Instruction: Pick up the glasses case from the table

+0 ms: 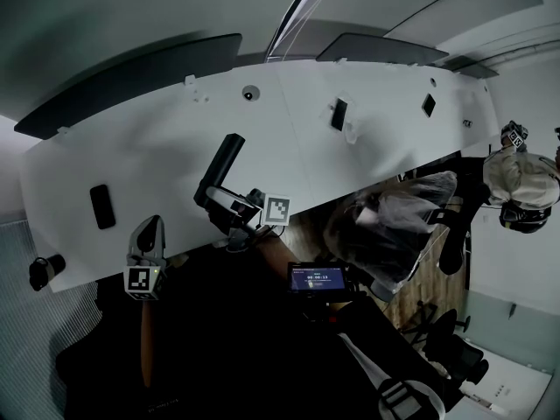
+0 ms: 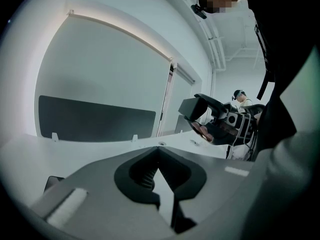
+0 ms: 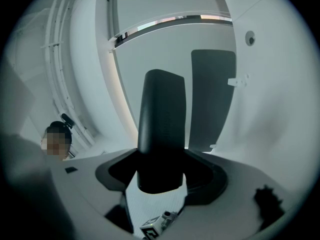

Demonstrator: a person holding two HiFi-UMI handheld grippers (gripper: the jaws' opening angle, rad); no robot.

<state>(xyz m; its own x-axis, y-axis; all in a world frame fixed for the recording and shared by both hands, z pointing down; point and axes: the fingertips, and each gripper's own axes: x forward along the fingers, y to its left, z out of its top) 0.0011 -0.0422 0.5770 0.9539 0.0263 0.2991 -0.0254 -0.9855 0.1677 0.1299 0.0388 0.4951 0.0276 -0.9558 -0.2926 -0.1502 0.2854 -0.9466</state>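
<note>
Lying left of glasses case [image 1: 226, 160]: slab [image 1: 102, 206]

The tabletop [image 1: 157, 160] is viewed steeply from above by the head view. The left gripper view is set low, facing far across it; the right gripper [image 2: 210, 119] is caught at its right. The right gripper view is held close on the glasses case [image 3: 161, 134].

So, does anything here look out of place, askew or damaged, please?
Nothing looks spilled or damaged. The glasses case juts up at a slant above the table, only because the right gripper holds it in its jaws.
</note>
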